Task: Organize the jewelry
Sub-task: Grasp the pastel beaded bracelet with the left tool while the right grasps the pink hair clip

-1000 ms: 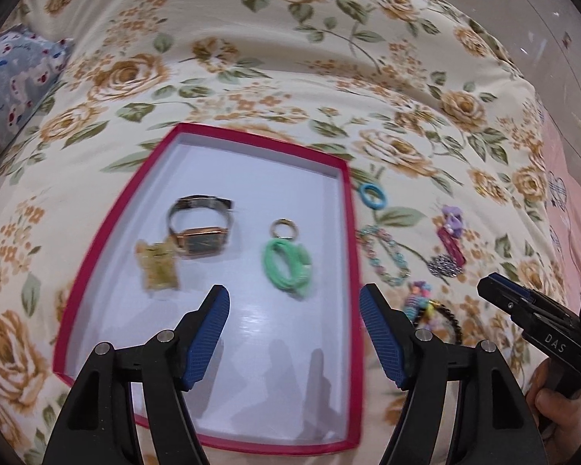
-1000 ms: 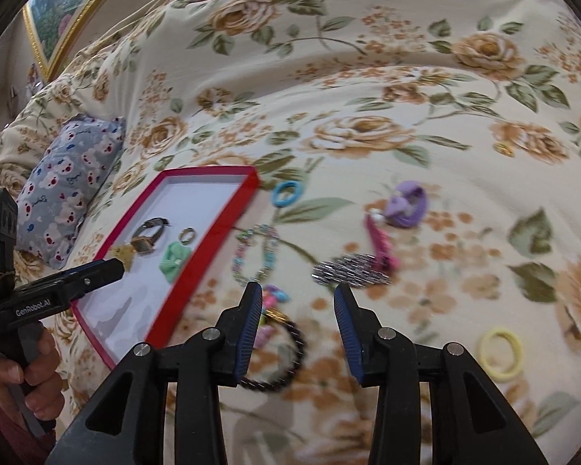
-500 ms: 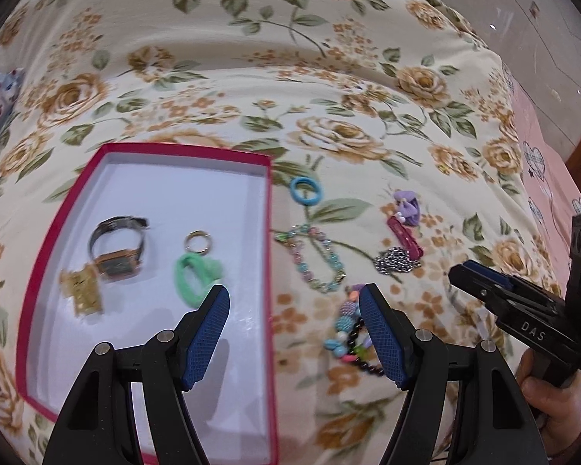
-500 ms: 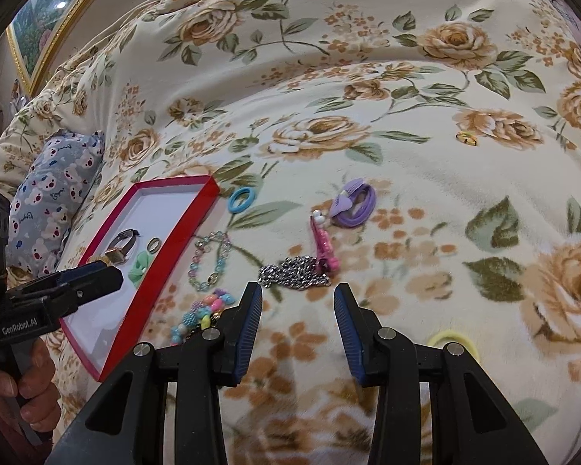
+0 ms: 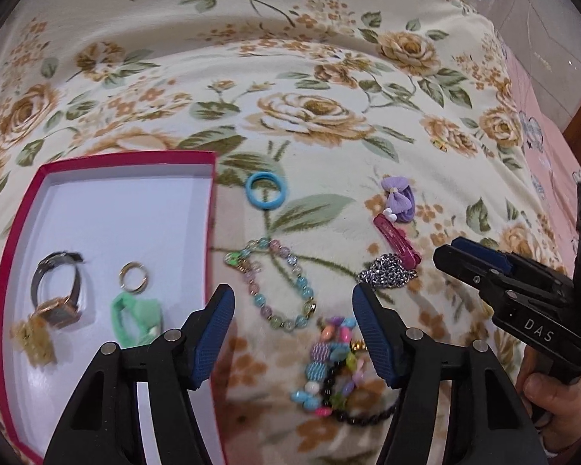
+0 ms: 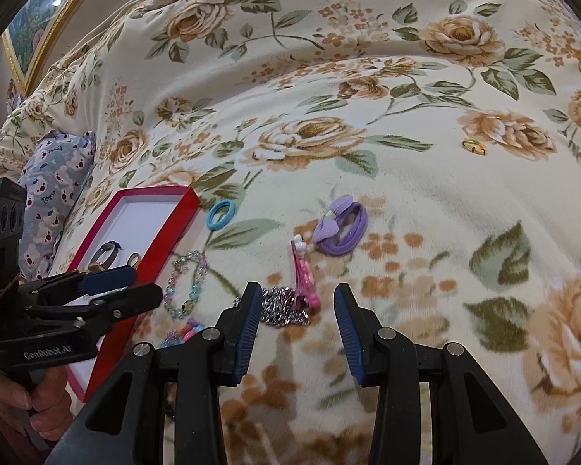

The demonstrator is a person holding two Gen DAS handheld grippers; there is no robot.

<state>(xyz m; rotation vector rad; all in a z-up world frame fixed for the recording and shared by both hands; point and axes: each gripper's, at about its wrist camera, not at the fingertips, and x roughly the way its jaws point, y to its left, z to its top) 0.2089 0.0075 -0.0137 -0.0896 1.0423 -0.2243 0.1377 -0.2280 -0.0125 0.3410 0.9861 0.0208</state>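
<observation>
Left hand-held gripper (image 5: 293,329), ribbed pads closing, nothing gripped, above perhaps plastic beads (image 5: 329,352).

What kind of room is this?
Probably a bedroom. The jewelry lies on a soft flowered blanket spread like a bed cover, a small pillow with bears sits at its edge, and a framed picture stands behind.

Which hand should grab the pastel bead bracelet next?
Probably the left. The left gripper hangs just short of the bracelet, fingers closing with nothing between them. The right gripper points at the silver chain, farther from the box.
</observation>
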